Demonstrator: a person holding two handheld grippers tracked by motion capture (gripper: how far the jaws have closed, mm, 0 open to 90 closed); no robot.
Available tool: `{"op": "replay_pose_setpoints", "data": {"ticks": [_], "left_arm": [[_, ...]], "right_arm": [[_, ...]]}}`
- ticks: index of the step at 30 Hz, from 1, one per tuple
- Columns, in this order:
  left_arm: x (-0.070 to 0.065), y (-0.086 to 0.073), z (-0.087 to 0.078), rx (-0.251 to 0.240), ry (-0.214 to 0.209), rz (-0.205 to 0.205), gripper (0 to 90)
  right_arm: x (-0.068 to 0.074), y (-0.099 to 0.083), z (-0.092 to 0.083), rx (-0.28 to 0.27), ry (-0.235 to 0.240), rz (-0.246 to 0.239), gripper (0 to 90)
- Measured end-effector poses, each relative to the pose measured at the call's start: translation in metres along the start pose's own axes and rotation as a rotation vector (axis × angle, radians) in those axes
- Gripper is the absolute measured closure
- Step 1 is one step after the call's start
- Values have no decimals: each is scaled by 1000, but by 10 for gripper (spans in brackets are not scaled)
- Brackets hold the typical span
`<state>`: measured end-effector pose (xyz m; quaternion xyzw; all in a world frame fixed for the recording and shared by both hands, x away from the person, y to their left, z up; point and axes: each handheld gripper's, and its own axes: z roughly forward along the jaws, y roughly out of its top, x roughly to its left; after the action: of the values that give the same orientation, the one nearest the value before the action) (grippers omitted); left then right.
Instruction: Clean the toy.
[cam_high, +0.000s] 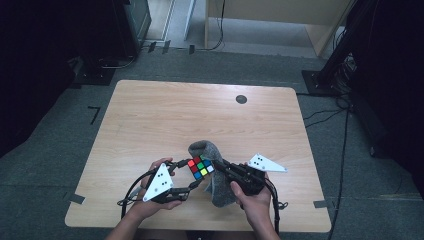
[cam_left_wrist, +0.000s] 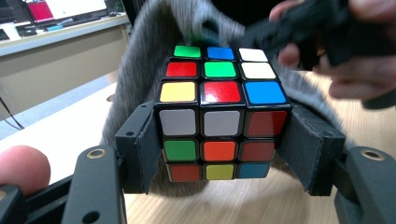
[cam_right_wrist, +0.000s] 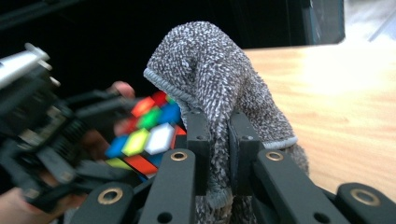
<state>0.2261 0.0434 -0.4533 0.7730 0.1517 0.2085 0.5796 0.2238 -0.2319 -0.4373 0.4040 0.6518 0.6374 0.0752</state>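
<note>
The left gripper (cam_left_wrist: 223, 154) clamps a Rubik's cube (cam_left_wrist: 219, 119) between its pads, one pad on each side face. The cube sits at the open mouth of a grey knitted sock (cam_right_wrist: 219, 84), just above the wooden table (cam_high: 150, 115). The right gripper (cam_right_wrist: 218, 149) has its jaws pressed together on the sock's cuff fabric, holding it up just beside the cube, on its right in the high view.

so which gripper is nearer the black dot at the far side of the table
Right. The right gripper, pinching the grey sock, sits almost straight below the black dot; the left gripper, clamped on the cube, lies further left.
</note>
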Motion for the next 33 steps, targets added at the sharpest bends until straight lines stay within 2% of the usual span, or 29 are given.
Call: {"op": "replay_pose_setpoints", "data": {"ticks": [4, 6, 7, 11, 12, 14, 15, 17, 18, 19, 22, 24, 27, 29, 30, 31, 33], "left_arm": [[-1, 1, 0, -2, 3, 6, 348], [0, 1, -1, -11, 4, 1, 348], [1, 2, -2, -10, 9, 3, 348], [7, 0, -5, -7, 33, -9, 348], [9, -1, -6, -5, 40, -10, 348], [13, -2, -8, -4, 50, -21, 348], [14, -2, -9, -4, 53, -21, 348], [16, -2, -10, -5, 61, -24, 348], [17, -2, -10, -6, 62, -27, 348], [17, -2, -11, -8, 65, -28, 348], [18, -2, -12, -12, 68, -32, 348], [19, -2, -12, -11, 69, -32, 348], [19, -2, -12, -13, 69, -32, 348], [19, -1, -13, -16, 68, -32, 348], [19, -1, -13, -17, 69, -33, 348], [20, 0, -14, -21, 68, -36, 348], [21, 0, -15, -26, 69, -43, 348]], "right_arm": [[0, 0, 0, 0, -7, -4, 825], [-3, -4, 2, 27, -32, -4, 825], [-5, -5, 3, 38, -49, -19, 823], [-9, -8, 3, 83, -173, -102, 803], [-11, -8, 2, 98, -198, -109, 793], [-19, -10, 4, 161, -243, -115, 756], [-24, -13, 6, 198, -286, -121, 731], [-31, -18, 6, 217, -341, -109, 715], [-35, -20, 5, 220, -371, -105, 728], [-37, -22, 4, 217, -398, -103, 778], [-41, -21, -2, 206, -437, -111, 827], [-41, -17, -7, 186, -434, -107, 828], [-35, -7, -15, 162, -446, -128, 829], [-30, 3, -22, 140, -424, -129, 828], [-26, 7, -25, 125, -400, -118, 828], [-23, 11, -28, 118, -356, -107, 826], [-19, 16, -27, 157, -231, -85, 823]]}}
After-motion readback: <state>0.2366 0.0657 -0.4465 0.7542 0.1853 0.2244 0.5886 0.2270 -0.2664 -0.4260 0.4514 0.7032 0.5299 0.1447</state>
